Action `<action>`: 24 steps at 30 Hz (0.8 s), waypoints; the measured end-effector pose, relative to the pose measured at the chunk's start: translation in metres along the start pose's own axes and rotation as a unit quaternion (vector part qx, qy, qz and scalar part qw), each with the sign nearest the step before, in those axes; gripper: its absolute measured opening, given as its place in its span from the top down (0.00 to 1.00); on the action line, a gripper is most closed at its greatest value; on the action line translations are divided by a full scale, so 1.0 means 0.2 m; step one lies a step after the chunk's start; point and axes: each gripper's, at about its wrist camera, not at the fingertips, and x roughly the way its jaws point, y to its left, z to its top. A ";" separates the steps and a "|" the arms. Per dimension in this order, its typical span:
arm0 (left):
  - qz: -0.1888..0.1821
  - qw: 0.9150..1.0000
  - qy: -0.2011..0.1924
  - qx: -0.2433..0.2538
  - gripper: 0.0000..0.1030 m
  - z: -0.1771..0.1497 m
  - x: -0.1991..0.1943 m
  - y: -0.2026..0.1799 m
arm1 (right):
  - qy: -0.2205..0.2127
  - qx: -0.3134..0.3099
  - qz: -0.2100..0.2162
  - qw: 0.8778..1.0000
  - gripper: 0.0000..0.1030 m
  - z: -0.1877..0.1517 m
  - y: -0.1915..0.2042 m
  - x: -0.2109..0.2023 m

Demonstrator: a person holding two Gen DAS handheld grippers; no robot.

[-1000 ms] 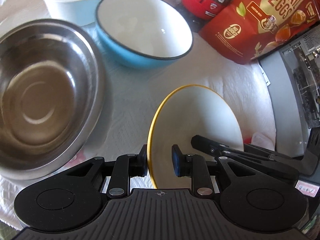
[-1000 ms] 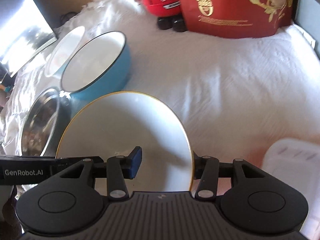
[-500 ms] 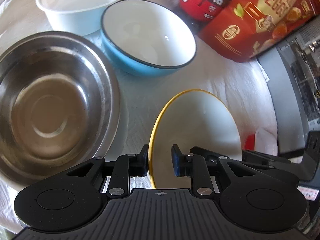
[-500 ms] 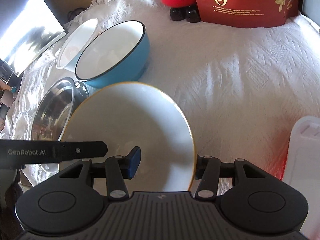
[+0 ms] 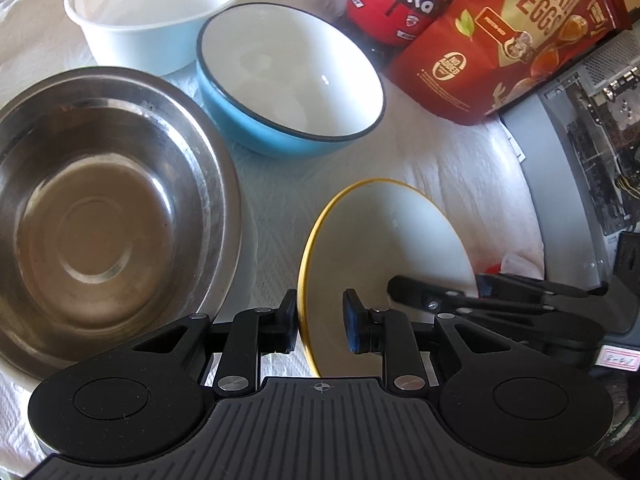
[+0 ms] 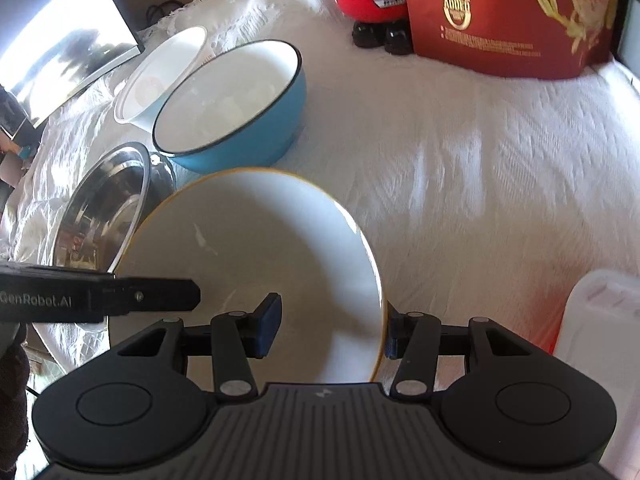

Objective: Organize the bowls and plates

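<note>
A white cloth (image 6: 460, 168) covers the whole surface. Well ahead of both grippers, at the far edge, stand a red box (image 6: 504, 20) and a red figure (image 5: 400, 4) beside it. Ahead and left of the left gripper (image 5: 320, 322) sits the steel bowl (image 5: 100, 216), the biggest dish. Beyond it is the blue bowl (image 5: 288, 80), touching or nearly touching a white bowl (image 5: 156, 12) further back. The plate (image 6: 256, 276), white with a yellow rim, is up off the cloth and tilted, held between the two grippers. The left gripper straddles its near-left rim, jaws narrow, one finger on each face; the pads look to be gripping it, though a sliver of gap shows at the inner pad, so I can't be sure. The right gripper (image 6: 332, 328) spans the plate's right edge, jaws set wider, the outer pad against the rim. Right of that gripper lies a white container (image 6: 600, 360), partly out of view.
</note>
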 end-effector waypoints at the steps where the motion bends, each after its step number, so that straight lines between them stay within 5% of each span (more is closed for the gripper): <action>1: 0.000 1.000 0.000 -0.001 0.75 0.00 0.00 0.00 | -0.003 0.000 0.003 1.000 0.51 0.01 0.00 -0.01; 14: 0.061 0.998 0.001 0.019 0.75 -0.02 -0.02 -0.11 | -0.018 -0.010 -0.009 1.000 0.51 0.03 0.02 -0.03; 24: 0.046 0.997 0.027 0.051 0.76 -0.03 -0.07 -0.08 | -0.003 0.041 -0.046 0.998 0.51 -0.01 0.05 -0.07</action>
